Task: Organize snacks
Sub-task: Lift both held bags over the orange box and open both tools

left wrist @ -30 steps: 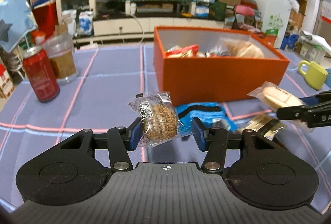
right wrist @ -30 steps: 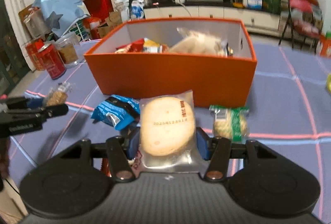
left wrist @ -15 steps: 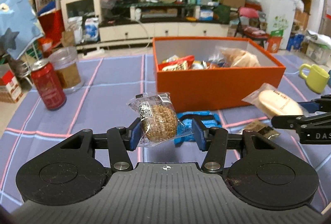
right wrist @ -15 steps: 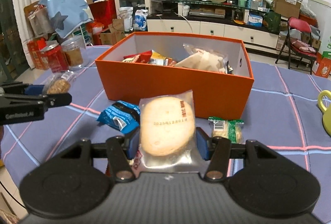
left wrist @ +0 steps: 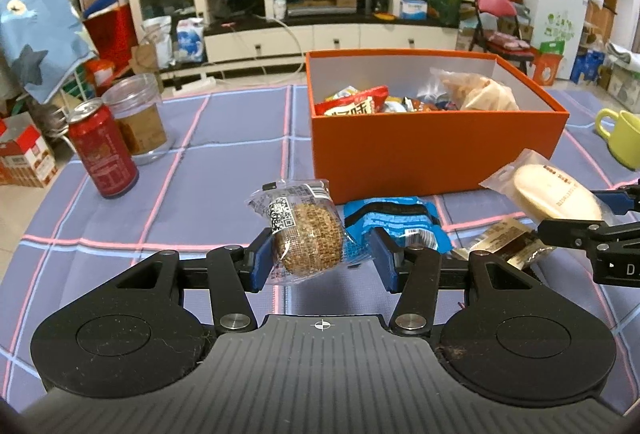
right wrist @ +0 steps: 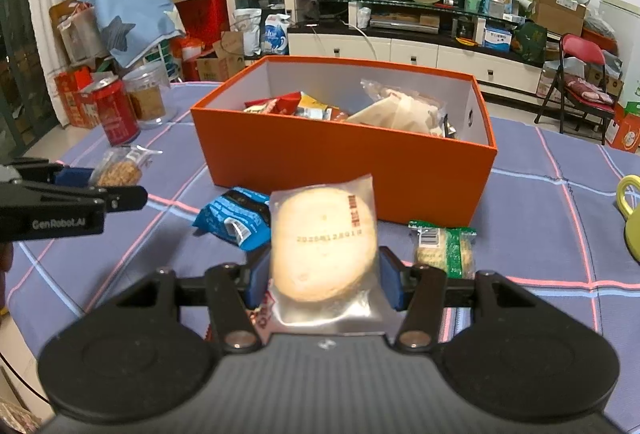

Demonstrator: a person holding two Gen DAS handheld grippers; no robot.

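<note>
Item 1, left gripper [left wrist: 320, 254]: my fingers [left wrist: 258, 260] are clamped on a brown grain cake [left wrist: 308, 240] in clear wrap, lifted clear of the surface [left wrist: 224, 169], lower centre of the left view. Only the left pad visibly presses the cake; the right pad seems to catch just the wrapper's edge, so I judge the hold lopsided. To do the step well: carry it level and unhurried over the near wall of the orange box [left wrist: 436, 157], which stands upper right of centre, and let go only once it is past the rim.

Item 2, right gripper [right wrist: 324, 276]: my fingers [right wrist: 390, 284] are clamped on a pale round cake [right wrist: 324, 244] in a clear packet, lower centre of the right view, squarely held. It goes the same way; the open space at the box's right end looks the better landing place.

Item 3, still on the surface before the box: a blue packet [right wrist: 234, 220], a green packet [right wrist: 444, 248], and a dark bar [left wrist: 506, 240].

Hard to make out: the bar is partly hidden behind my grippers. The box floor is covered by snacks. A red wrapper edge under the pale cake is unidentifiable.
</note>
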